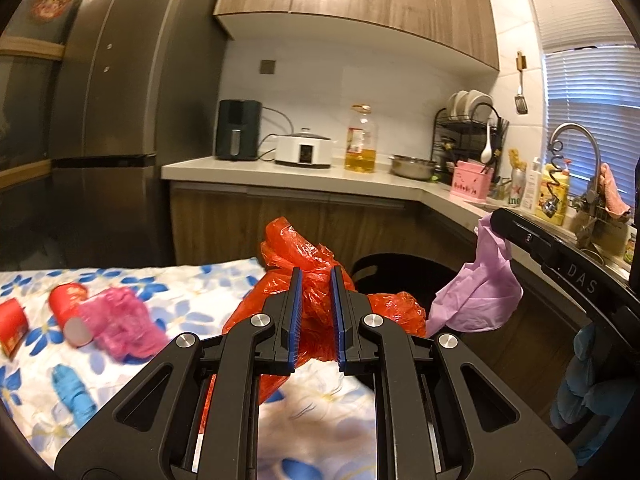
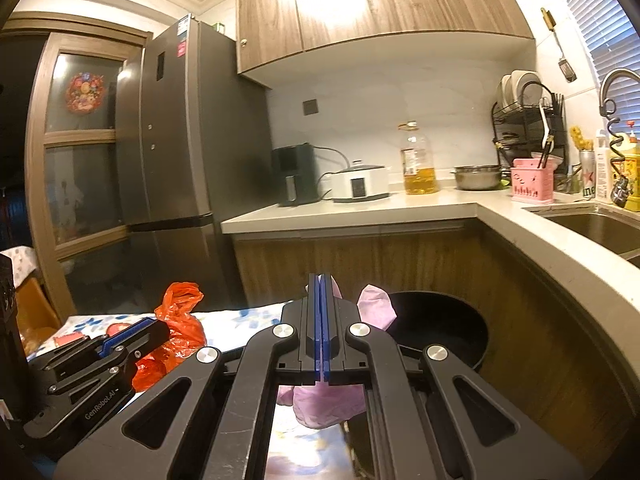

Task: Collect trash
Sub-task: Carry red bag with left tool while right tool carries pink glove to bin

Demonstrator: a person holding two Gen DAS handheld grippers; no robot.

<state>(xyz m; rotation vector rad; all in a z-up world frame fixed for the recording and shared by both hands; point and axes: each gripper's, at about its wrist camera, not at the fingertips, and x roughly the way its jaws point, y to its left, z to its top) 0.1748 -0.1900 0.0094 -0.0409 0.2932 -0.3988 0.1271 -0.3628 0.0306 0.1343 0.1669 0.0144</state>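
Note:
My left gripper (image 1: 316,280) is shut on a crumpled red plastic bag (image 1: 304,256), held above the edge of the flowered tablecloth (image 1: 192,292). My right gripper (image 2: 322,284) is shut on a lilac glove (image 2: 376,306), which hangs from its pads; in the left wrist view that lilac glove (image 1: 480,296) dangles at the right. A round black bin (image 2: 448,328) stands on the floor just beyond both grippers. In the right wrist view the left gripper (image 2: 132,328) with the red plastic bag (image 2: 180,320) is at the lower left.
On the tablecloth lie a red cup (image 1: 68,308), a pink crumpled wrapper (image 1: 120,320), another red cup (image 1: 12,328) and a blue glove (image 1: 74,392). A counter (image 2: 360,208) with appliances, an oil bottle (image 2: 418,160) and a sink (image 2: 596,224) runs behind. A fridge (image 2: 176,128) stands left.

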